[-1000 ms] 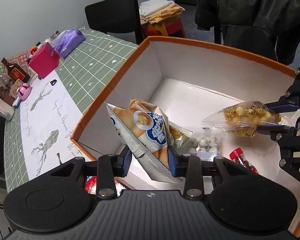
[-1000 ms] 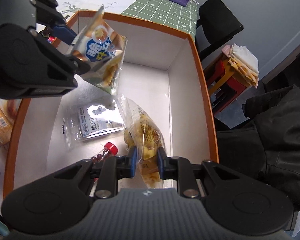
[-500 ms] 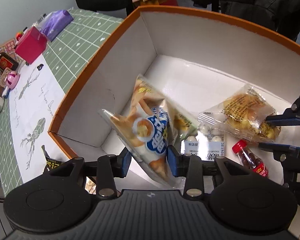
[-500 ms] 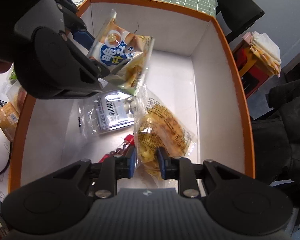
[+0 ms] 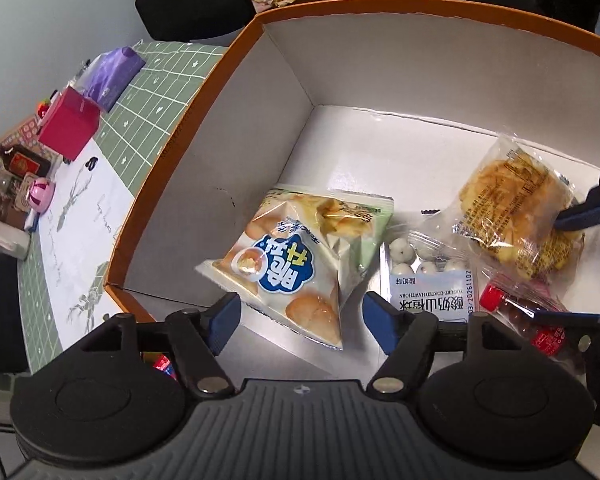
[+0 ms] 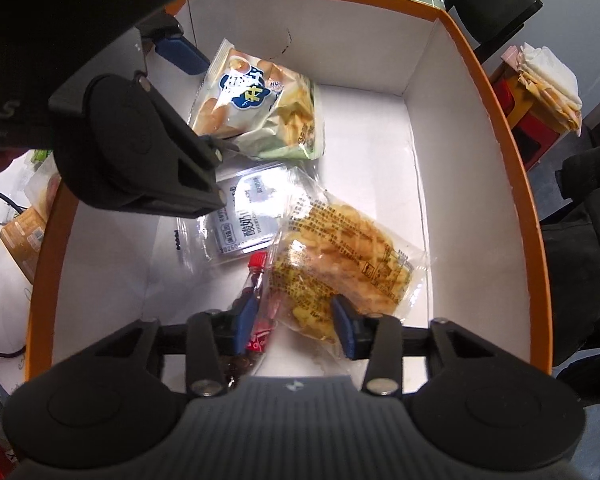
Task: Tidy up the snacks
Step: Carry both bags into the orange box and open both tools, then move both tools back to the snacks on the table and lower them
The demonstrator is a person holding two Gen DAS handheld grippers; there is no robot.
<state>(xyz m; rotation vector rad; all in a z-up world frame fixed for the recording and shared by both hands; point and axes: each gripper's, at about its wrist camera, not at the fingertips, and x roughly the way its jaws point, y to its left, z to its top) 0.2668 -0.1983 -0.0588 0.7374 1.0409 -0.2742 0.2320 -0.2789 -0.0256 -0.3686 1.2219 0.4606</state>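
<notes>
both snack bags down inside the orange box (image 5: 204, 92)

left gripper (image 5: 300, 316) jaws just spread wide, blue-logo bag (image 5: 292, 268) lying loose between them on the box floor. right gripper (image 6: 296, 324) jaws have just been opening too, yellow crisps bag (image 6: 340, 264) between the pads, looks let go.

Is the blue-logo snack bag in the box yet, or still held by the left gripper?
In the box. The blue-logo snack bag lies on the orange box floor; the left gripper has just opened, pads clear.
</notes>
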